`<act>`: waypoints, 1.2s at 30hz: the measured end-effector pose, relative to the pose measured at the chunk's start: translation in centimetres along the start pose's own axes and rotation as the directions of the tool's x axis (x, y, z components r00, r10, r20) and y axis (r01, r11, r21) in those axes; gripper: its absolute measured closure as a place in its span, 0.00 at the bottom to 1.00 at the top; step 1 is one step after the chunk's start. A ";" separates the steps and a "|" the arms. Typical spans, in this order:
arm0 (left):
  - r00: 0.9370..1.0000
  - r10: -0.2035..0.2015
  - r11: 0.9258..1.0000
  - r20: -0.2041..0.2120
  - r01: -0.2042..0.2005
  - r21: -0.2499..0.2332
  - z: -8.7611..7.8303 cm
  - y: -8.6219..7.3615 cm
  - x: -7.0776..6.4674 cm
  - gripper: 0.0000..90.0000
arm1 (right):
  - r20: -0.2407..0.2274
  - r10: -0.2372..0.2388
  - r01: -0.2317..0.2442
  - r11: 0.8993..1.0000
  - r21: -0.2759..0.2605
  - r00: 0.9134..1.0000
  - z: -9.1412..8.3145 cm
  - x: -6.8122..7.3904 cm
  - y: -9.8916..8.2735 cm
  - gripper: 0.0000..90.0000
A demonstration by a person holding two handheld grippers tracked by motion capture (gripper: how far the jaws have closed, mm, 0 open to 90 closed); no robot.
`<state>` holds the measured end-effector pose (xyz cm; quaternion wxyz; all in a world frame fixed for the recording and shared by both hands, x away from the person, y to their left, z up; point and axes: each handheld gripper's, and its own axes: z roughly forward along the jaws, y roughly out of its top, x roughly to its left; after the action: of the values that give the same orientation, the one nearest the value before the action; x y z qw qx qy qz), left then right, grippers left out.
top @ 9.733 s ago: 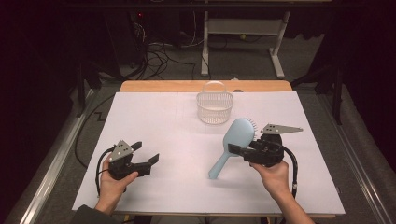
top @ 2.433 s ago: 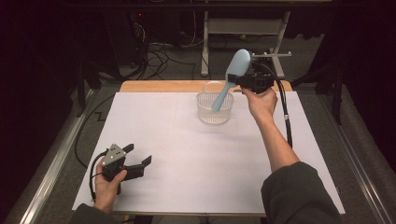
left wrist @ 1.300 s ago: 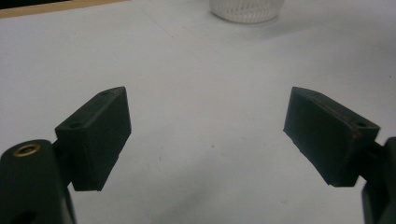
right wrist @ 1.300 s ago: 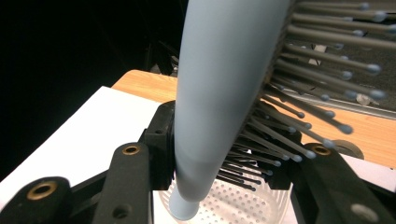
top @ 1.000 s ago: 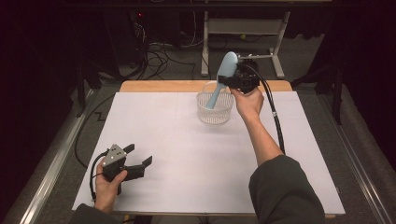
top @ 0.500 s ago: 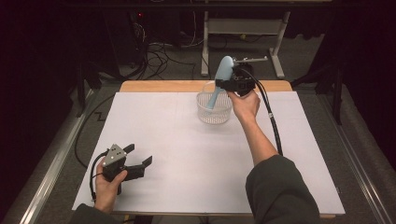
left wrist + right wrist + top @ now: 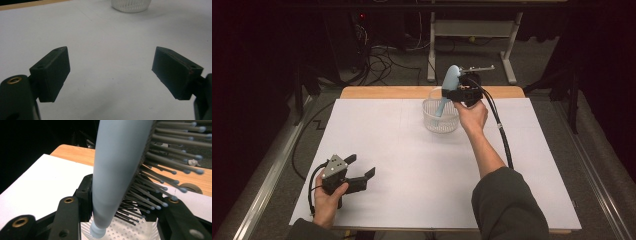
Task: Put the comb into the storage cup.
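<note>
The right hand-held gripper (image 7: 457, 93) holds a light blue hairbrush (image 7: 449, 86) over the clear perforated basket (image 7: 441, 116) at the far edge of the table (image 7: 412, 165). Compared with a couple of seconds ago, the brush has swung from a slant to nearly upright, and its handle end now dips below the basket's rim in the high view. In the right gripper view the handle tip (image 7: 98, 233) hangs just above the dotted basket floor (image 7: 130, 230), with the bristles (image 7: 160, 170) pointing off to one side; whether the tip already touches the bottom cannot be told. The jaws clamp narrowly on the brush at the base of its head, one on the smooth back and one among the bristles, and the grip looks firm, with no sign of release. This suggests the carry is finished and the step in hand is the lowering and letting go, so the brush can stand or lean inside the basket. The left hand-held gripper (image 7: 357, 181) has kept its place near the front left corner of the table, jaws spread wide with nothing between them, as its own view shows.
</note>
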<state>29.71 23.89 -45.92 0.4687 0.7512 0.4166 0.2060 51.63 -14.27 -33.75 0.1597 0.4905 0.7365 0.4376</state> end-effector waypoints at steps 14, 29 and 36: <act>1.000 0.005 1.000 0.003 -0.005 -0.001 0.0 0.0 -0.1 0.18 | 0.016 -0.012 0.012 1.000 0.015 1.000 1.2 0.4 -0.6 0.60; 1.000 0.006 1.000 0.001 -0.006 0.001 0.1 0.0 -0.1 0.18 | 0.027 -0.004 0.003 1.000 0.031 1.000 1.6 -0.1 -1.5 0.58; 1.000 0.006 1.000 0.002 -0.006 0.003 0.1 0.0 -0.1 0.18 | 0.028 -0.008 0.007 0.999 0.037 1.000 1.5 -0.2 -1.5 0.57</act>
<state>29.70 23.81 -45.95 0.4672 0.7535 0.4141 0.2062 51.85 -13.88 -35.89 0.1624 0.4969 0.7439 0.4163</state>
